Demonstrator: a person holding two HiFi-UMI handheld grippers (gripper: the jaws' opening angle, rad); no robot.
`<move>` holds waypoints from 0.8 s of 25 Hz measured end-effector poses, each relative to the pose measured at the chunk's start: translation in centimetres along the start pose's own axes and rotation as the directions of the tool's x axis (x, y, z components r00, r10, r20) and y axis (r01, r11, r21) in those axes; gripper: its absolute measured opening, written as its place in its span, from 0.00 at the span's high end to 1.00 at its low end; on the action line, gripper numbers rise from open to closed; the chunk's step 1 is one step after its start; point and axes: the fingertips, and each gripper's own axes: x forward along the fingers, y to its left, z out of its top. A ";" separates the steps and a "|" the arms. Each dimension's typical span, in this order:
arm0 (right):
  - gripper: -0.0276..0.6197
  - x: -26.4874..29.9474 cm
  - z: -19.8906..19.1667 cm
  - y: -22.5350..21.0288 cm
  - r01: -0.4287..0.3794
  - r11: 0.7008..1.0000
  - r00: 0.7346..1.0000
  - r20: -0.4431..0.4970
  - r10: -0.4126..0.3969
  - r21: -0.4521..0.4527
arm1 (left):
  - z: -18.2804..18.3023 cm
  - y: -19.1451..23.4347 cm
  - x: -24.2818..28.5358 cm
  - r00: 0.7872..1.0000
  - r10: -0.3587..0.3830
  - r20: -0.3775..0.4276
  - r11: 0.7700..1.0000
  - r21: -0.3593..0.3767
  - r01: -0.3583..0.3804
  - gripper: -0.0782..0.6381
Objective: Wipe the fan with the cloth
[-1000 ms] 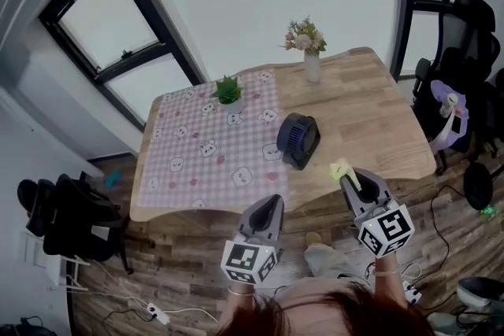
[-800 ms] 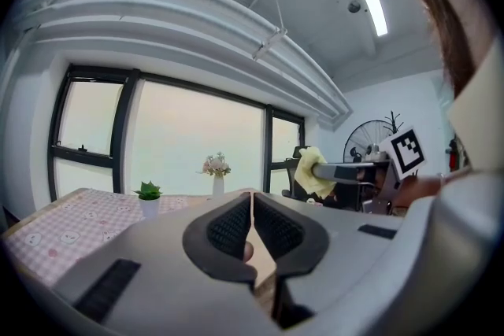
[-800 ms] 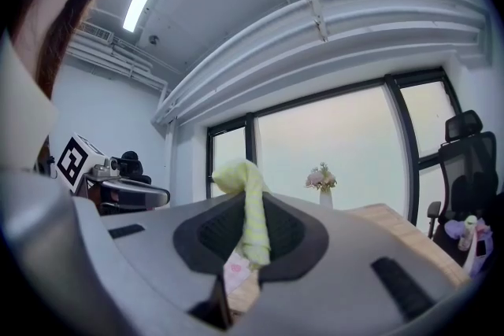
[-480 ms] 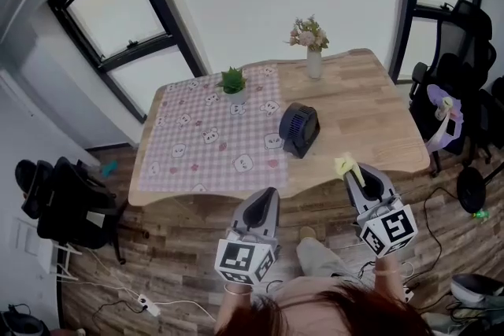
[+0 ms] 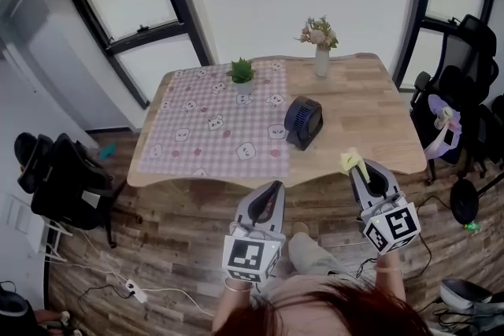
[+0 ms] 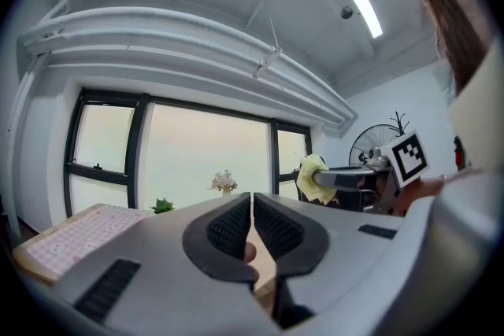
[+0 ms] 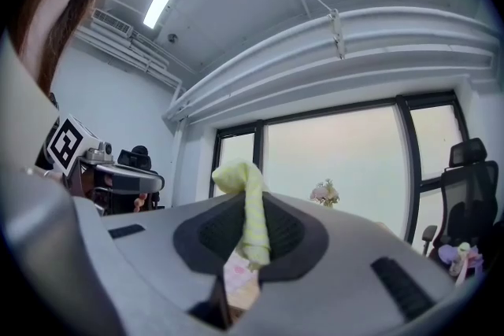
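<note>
- Backed off since the earlier frame: left hand-held gripper [image 5: 272,186] and right hand-held gripper [image 5: 357,169] now well apart from fan [image 5: 303,122].
- Fan stands on surface [image 5: 370,114], just beside checked mat [image 5: 213,130].
- Left clenched, empty; right grasping yellow cloth [image 5: 350,162].
- Risk: thin pinch on cloth may slip mid-wipe; unbraced fan may slide or tip.

Left gripper [image 5: 273,188]: level, pointing forward, fingers [image 6: 228,226] pressed together, nothing between them. Right gripper [image 5: 358,169]: level, parallel to left, well apart from it, fingers [image 7: 287,236] clamped on yellow cloth [image 7: 250,204]. Marker cubes on both face up toward head.
</note>
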 end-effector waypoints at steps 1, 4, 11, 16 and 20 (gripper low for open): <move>0.88 -0.3 0.1 0.1 0.001 1.000 1.000 0.000 -0.001 -0.003 | 0.0 -0.2 -0.3 1.000 0.009 0.002 1.000 -0.002 -0.009 0.87; 0.88 -1.3 0.1 0.5 0.002 1.000 1.000 -0.006 -0.002 -0.016 | -0.1 -0.8 -1.1 1.000 0.023 0.005 1.000 -0.017 -0.023 0.87; 0.88 -3.8 0.6 1.3 0.001 1.000 1.000 0.011 -0.001 -0.001 | -0.3 -2.3 -2.7 0.999 0.030 0.013 0.999 -0.027 -0.030 0.87; 0.88 -5.8 0.6 2.1 0.005 1.000 1.000 0.014 -0.005 0.000 | -0.3 -3.5 -3.9 1.000 0.021 0.015 0.999 -0.031 -0.021 0.87; 0.88 -7.4 1.0 2.6 0.010 1.000 1.000 0.017 -0.010 -0.004 | 0.0 -4.3 -4.8 1.000 0.011 0.020 1.000 -0.019 -0.011 0.87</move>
